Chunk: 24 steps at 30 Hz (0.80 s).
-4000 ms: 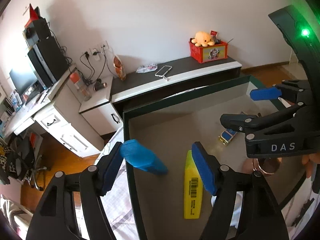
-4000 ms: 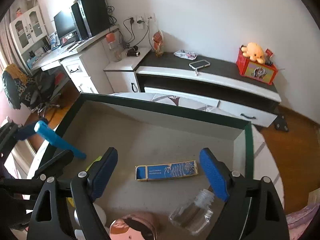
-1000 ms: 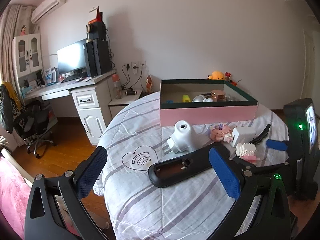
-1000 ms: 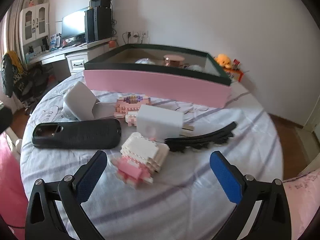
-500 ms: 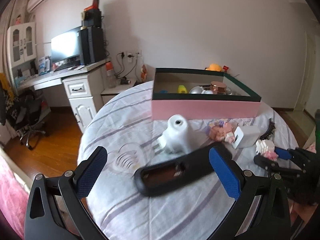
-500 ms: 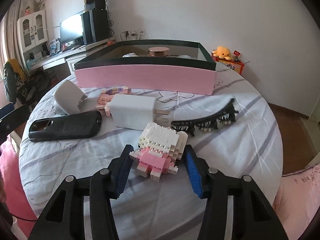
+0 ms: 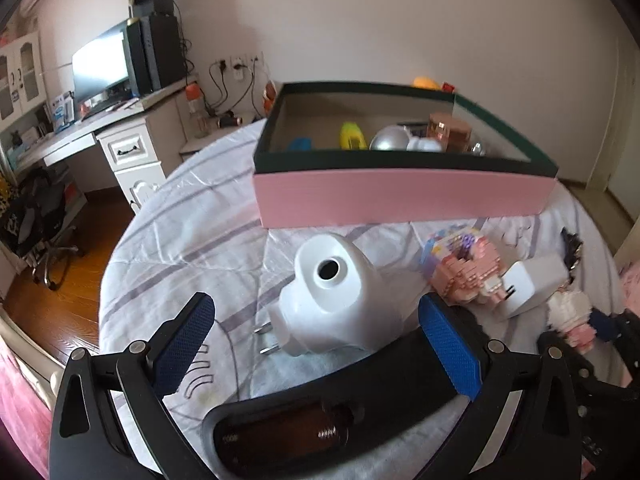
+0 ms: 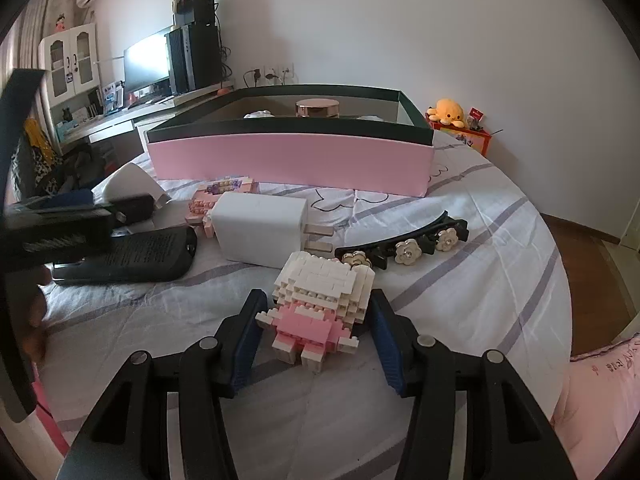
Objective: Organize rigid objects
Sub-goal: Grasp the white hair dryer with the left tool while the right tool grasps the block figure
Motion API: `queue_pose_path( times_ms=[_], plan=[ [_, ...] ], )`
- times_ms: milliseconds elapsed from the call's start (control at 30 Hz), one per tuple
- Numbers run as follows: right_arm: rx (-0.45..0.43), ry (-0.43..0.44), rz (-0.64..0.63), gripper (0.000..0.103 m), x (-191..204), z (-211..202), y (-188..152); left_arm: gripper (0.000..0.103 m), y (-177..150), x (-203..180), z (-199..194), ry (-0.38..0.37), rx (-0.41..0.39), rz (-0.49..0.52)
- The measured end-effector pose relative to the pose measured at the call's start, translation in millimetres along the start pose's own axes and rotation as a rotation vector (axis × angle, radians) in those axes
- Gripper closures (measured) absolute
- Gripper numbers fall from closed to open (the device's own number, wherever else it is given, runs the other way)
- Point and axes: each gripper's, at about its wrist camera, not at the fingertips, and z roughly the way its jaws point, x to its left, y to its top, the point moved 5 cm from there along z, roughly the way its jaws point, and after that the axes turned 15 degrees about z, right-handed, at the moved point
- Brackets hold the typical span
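Right gripper point(image 8: 316, 340): we see its two blue pads closed on the sides of the brick figure point(image 8: 320, 304), which lies between them on the bedspread.
Brick figure: we see a small toy of white and pink bricks, just in front of the white charger point(image 8: 260, 224) and touching the near end of the hair clip point(image 8: 404, 248).
Left gripper point(image 7: 316, 344): we find the jaws spread wide, and nothing is pressed between them. They stand over the white plug-in device point(image 7: 336, 300) and the black remote point(image 7: 340, 408).
Black remote: it lies flat with its back up, and the battery bay is uncovered. We see it just beside the white plug-in device.
White plug-in device: it lies on its side, and its prongs point to the left in the left wrist view.
Pink brick toy point(image 7: 468, 268): it rests between the white plug-in device and the white charger, touching the charger.
Hair clip: black with cream flowers, to the right of the charger.
Storage box point(image 8: 288, 160): pink wall with dark green rim, at the far side of the bedspread point(image 8: 460, 280). We see a yellow object, a silver ball and a rose-gold lid inside it.
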Motion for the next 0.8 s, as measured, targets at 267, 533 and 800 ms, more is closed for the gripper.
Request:
queue_pose_path(
  times_ms=[267, 533, 800],
  plan=[
    [-0.006, 0.01, 0.005, 0.05, -1, 0, 0, 0.036, -1, -11, -5, -0.007, -0.045, 0.047],
    [-0.012, 0.032, 0.02, 0.052, -4, -1, 2, 0.038, -9, -7, -40, 0.028, -0.132, 0.052],
    [-0.024, 0.044, 0.032, 0.052, -2, -9, 8, 0.038, -16, 1, -69, 0.024, -0.171, 0.039]
  ],
)
